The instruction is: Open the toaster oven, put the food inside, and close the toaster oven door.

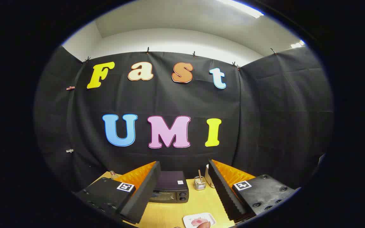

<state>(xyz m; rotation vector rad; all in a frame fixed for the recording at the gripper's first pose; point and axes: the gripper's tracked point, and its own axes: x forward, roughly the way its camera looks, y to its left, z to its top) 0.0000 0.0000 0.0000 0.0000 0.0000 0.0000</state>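
Observation:
A dark toaster oven (169, 189) stands on the wooden table (166, 215) beyond my fingers, its glass door shut and two knobs on its right side. Nearer to me, low between the fingers, a small white plate (199, 219) holds a piece of pink food (197, 222). A fingertip of a person's hand (204, 225) touches the plate's near edge. My gripper (184, 177) is held high above the table, open wide, with nothing between its fingers.
To the right of the oven stand a small clear glass jar with a stick in it (199, 183) and a pale container (209, 179) partly hidden by my right finger. A small bottle (113, 174) peeks out behind my left finger.

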